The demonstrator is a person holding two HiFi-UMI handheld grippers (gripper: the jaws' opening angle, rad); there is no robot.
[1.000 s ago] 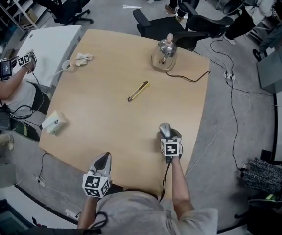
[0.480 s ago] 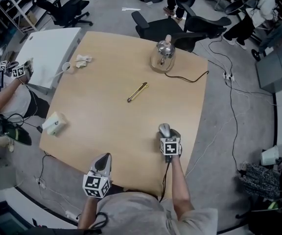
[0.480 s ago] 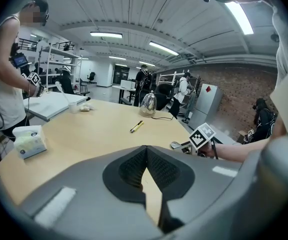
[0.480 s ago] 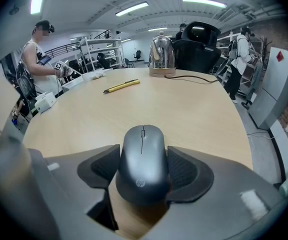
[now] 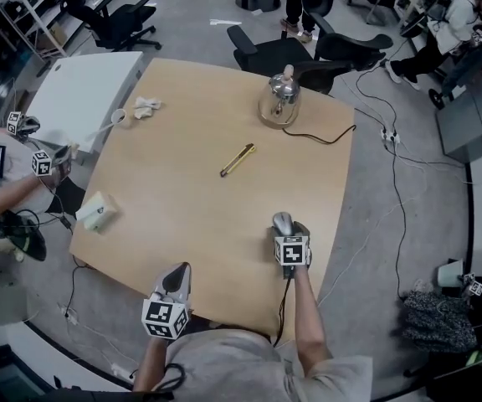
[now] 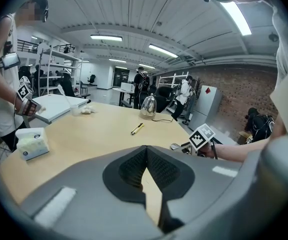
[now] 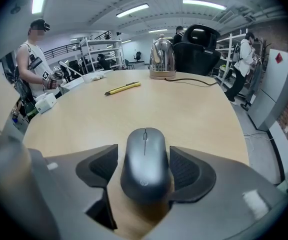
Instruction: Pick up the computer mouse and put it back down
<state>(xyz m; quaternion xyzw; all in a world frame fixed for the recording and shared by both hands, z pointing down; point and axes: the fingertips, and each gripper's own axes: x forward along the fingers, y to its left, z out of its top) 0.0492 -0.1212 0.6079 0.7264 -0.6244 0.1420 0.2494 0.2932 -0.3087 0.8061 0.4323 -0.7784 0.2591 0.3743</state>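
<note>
Just now my right gripper [image 7: 144, 170] has been opening its jaws; they are sitting loose around the mouse [image 7: 145, 161] near the tabletop's [image 5: 182, 191] right edge. I am finishing the put-down, so I should be lifting clear next. My left gripper [image 6: 145, 150] is resting closed, empty.

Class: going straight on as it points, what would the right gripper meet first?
The right gripper, whose jaws have just been opening, would probably first meet the mouse between them, on the table.

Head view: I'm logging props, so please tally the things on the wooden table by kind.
Mouse: 1
Kettle: 1
Yellow tool: 1
White box: 1
Cup: 1
Crumpled tissue: 1
Total: 6
</note>
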